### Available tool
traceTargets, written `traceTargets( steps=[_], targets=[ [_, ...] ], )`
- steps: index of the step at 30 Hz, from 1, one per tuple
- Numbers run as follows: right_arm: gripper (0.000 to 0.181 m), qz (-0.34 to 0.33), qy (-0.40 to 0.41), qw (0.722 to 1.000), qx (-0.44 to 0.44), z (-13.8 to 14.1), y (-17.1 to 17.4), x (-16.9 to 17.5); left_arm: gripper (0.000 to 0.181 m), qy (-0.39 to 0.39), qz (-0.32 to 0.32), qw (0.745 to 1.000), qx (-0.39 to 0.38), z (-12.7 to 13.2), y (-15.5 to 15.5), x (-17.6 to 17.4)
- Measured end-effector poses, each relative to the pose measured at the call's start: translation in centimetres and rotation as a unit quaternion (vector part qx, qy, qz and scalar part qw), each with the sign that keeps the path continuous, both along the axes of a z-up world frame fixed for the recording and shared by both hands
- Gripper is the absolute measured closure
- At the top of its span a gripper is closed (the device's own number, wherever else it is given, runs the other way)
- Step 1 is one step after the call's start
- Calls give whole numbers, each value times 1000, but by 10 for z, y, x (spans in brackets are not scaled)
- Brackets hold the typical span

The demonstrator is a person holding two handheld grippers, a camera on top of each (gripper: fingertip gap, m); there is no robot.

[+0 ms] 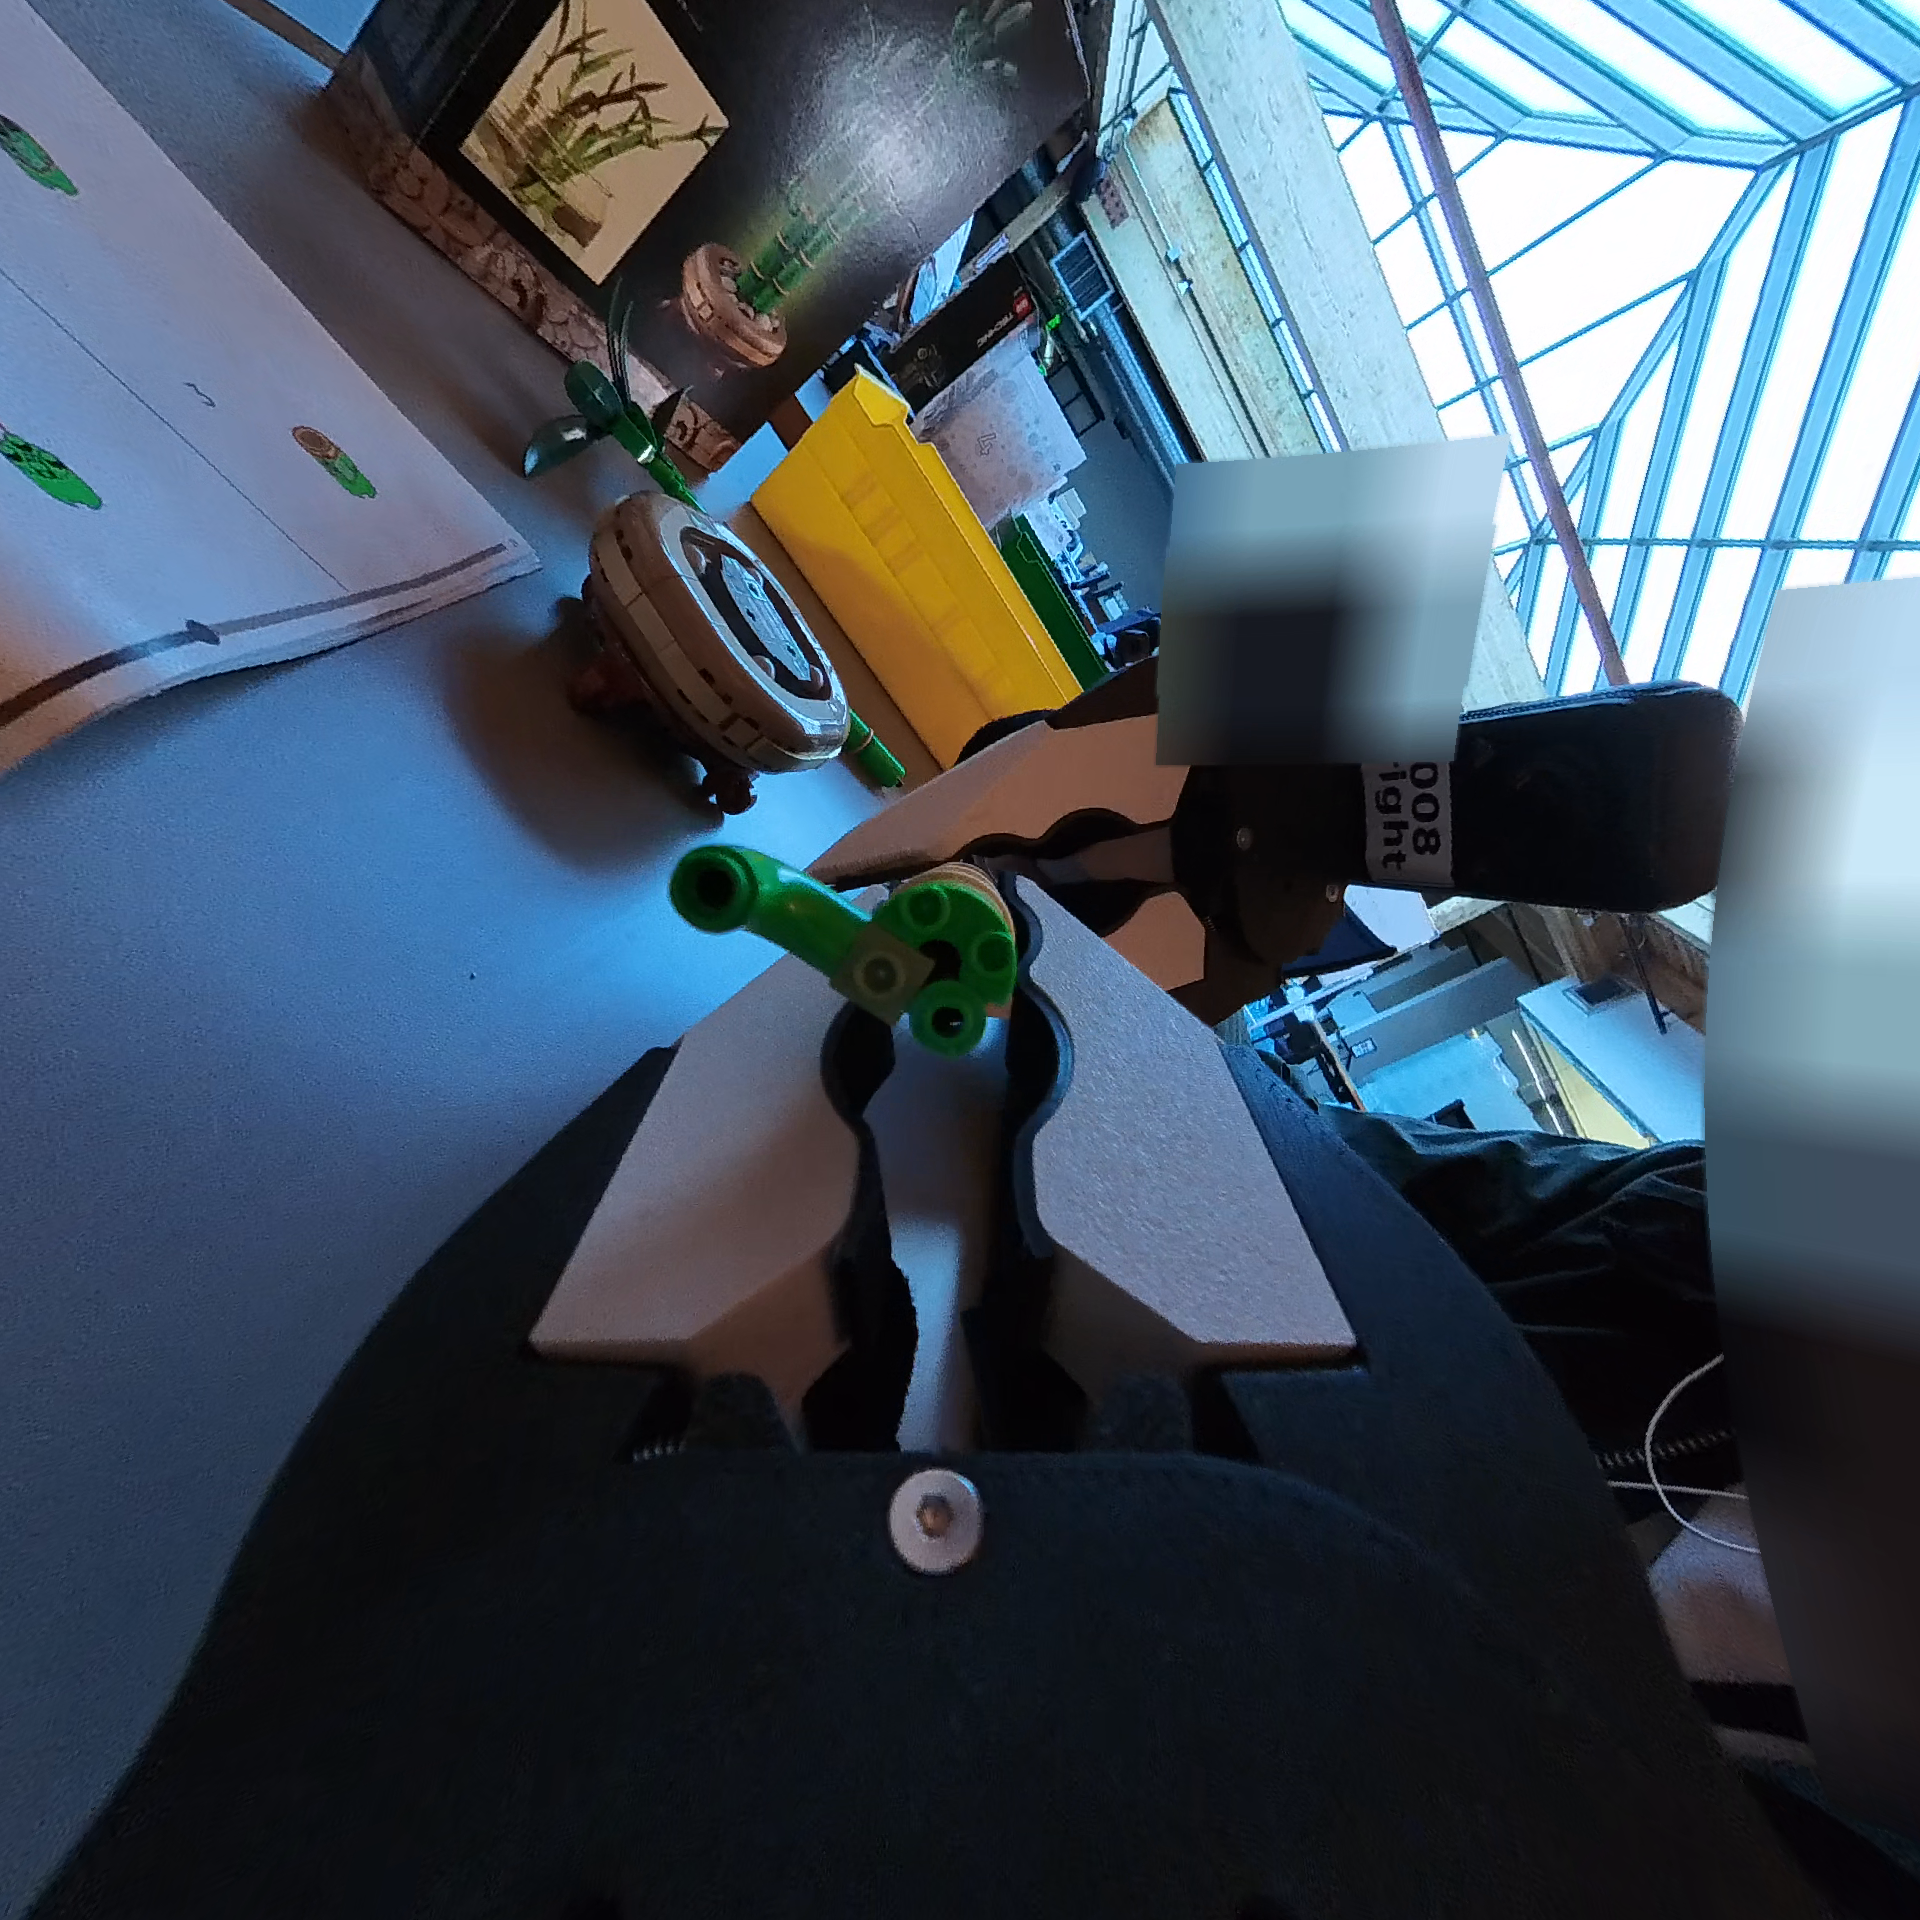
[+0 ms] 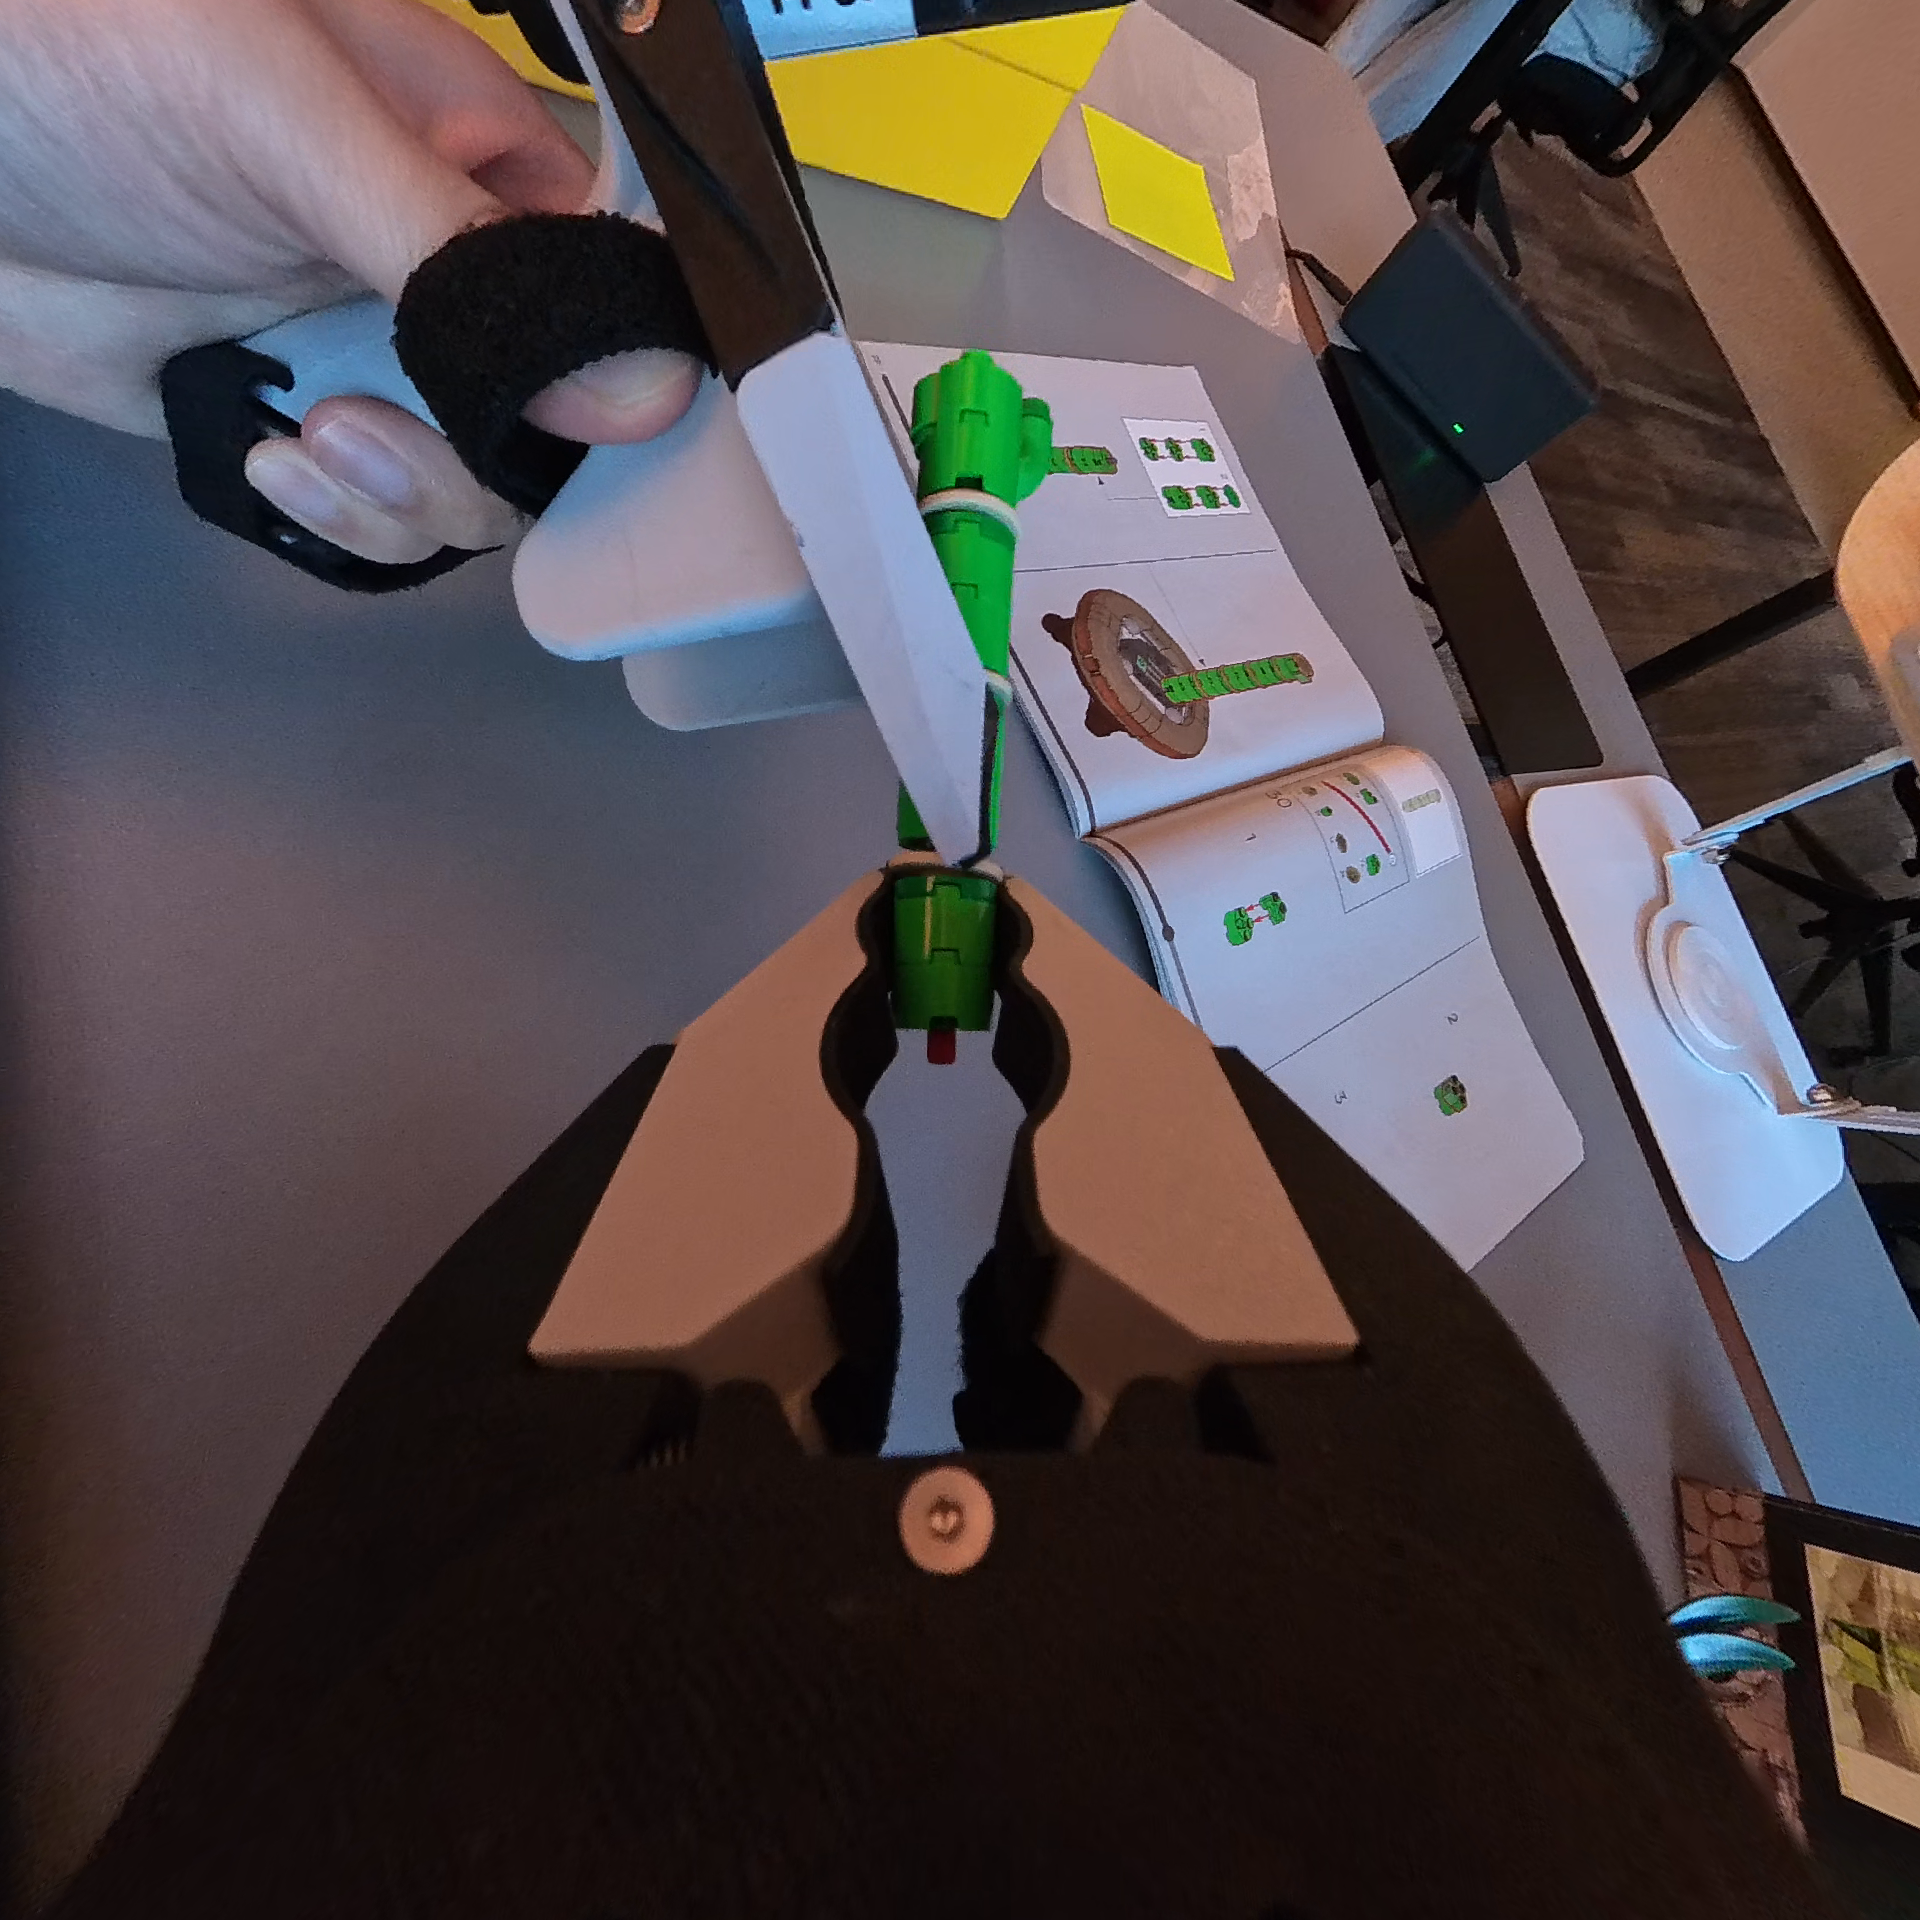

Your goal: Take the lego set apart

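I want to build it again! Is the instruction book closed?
No, the instruction book lies open on the table, its pages showing building steps.

We find an office or lab workspace — grey desk (image 2: 312, 831), glazed skylight roof (image 1: 1662, 260), stacked boxes and shelving (image 1: 997, 343) behind

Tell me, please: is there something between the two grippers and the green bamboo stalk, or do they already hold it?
Nothing visible stands between. The right gripper is shut on the lower end of the green bamboo stalk, and the left gripper is shut on its upper part, just beyond the right one's fingertips. The stalk is held in the air above the grey table.
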State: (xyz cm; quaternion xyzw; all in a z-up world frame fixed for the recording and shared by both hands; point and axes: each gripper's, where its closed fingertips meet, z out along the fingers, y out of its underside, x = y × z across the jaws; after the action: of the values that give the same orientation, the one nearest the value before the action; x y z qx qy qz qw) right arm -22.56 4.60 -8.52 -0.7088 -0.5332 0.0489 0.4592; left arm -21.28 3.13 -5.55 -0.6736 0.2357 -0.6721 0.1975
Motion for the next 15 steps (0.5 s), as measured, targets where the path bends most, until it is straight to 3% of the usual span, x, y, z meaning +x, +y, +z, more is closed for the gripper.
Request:
traceTargets(
  steps=[15],
  targets=[
    [168, 8, 12, 1000, 6, 4, -5, 1, 167, -3, -13, 1000, 8, 4, -5, 0]
  ],
)
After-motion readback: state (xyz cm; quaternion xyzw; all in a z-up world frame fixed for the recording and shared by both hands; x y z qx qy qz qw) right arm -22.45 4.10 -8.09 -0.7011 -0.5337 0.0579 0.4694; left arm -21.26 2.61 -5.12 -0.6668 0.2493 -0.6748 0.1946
